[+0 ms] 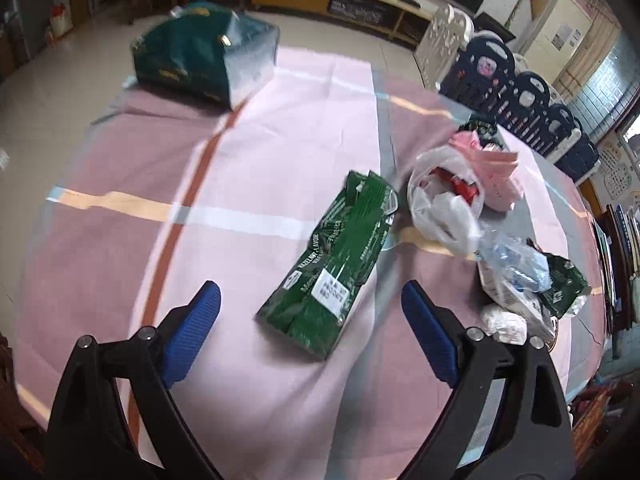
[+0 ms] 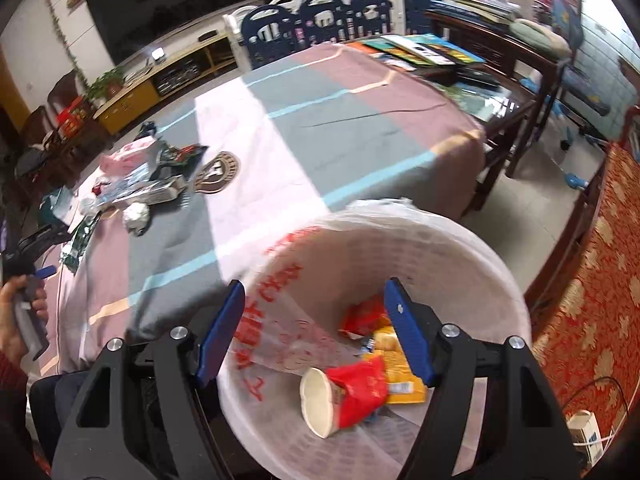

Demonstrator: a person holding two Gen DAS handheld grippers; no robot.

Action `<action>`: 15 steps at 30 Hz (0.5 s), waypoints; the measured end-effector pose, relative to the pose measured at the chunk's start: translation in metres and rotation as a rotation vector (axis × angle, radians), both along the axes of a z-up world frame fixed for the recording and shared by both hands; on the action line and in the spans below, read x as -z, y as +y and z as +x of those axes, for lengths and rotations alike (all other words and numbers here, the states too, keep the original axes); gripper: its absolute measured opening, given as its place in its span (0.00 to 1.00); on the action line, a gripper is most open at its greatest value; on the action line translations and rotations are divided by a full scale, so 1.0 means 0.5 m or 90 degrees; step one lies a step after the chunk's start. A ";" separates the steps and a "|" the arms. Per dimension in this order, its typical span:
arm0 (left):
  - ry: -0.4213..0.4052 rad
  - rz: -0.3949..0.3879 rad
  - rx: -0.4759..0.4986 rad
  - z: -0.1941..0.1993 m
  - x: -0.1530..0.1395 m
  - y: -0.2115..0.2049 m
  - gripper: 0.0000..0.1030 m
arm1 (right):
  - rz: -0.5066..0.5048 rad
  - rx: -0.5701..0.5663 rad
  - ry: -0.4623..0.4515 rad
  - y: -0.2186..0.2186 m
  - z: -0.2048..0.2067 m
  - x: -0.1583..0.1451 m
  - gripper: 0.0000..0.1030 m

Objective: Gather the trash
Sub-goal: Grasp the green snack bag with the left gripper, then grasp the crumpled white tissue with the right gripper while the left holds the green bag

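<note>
The left gripper [image 1: 310, 300] hangs over the tabletop [image 1: 100, 248] with its fingers [image 1: 192, 332] spread wide and nothing between them. Just beyond their tips lies a flattened green packet [image 1: 336, 264], flat on the striped cloth, its white label toward the gripper. Past the packet's far end sits a white plastic bag [image 1: 440, 204] with something red showing in its mouth, and a pink bag [image 1: 496, 168] touches it on the far side. Right of the packet is a loose heap: a crumpled clear bag [image 1: 516, 264], a second green wrapper [image 1: 568, 284] and a white paper wad [image 1: 504, 322]. Far beyond the packet, near the tabletop's far edge, stands a dark green bag [image 1: 204, 60].

The right gripper [image 2: 314, 320] is held above a bin [image 2: 480, 240] lined with a white bag printed in red, which stands just off the tabletop's near edge. Its fingers [image 2: 222, 332] are apart and empty. Inside the bin lie a paper cup [image 2: 320, 404] on its side, a red wrapper [image 2: 360, 388] against it, and a yellow packet [image 2: 400, 376] under them. From this view the rest of the trash lies on the tabletop well away from the bin, to the far left, by a round dark emblem [image 2: 218, 170] on the cloth. At the left edge a hand [image 2: 20, 312] grips the handle of the other gripper.
</note>
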State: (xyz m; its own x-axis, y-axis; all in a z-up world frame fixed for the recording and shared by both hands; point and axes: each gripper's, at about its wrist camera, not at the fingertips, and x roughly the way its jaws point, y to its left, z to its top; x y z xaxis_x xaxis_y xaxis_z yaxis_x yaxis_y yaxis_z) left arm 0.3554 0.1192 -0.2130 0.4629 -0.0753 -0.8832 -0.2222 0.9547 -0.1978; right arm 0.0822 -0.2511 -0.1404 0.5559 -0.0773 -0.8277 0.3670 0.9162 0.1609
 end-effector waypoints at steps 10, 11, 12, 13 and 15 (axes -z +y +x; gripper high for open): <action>-0.102 0.014 0.070 -0.030 -0.002 -0.010 0.20 | 0.062 -0.088 -0.011 0.098 0.156 0.012 0.69; -0.131 0.020 0.073 -0.055 -0.025 -0.016 0.20 | 0.065 -0.097 -0.019 0.110 0.182 0.014 0.69; -0.155 0.023 0.076 -0.081 -0.043 -0.018 0.20 | 0.057 -0.105 -0.027 0.122 0.209 0.015 0.69; -0.174 0.021 0.079 -0.105 -0.059 -0.021 0.20 | 0.048 -0.109 -0.034 0.133 0.239 0.016 0.69; -0.203 0.013 0.086 -0.165 -0.089 -0.034 0.20 | 0.051 -0.108 -0.046 0.148 0.296 0.019 0.69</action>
State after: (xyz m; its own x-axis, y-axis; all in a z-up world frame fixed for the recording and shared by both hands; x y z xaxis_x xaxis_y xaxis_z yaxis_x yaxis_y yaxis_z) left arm 0.2728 0.1021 -0.1686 0.7034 -0.1378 -0.6973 -0.0240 0.9758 -0.2172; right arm 0.2304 -0.1771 -0.1498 0.6133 0.0869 -0.7850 0.1935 0.9471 0.2560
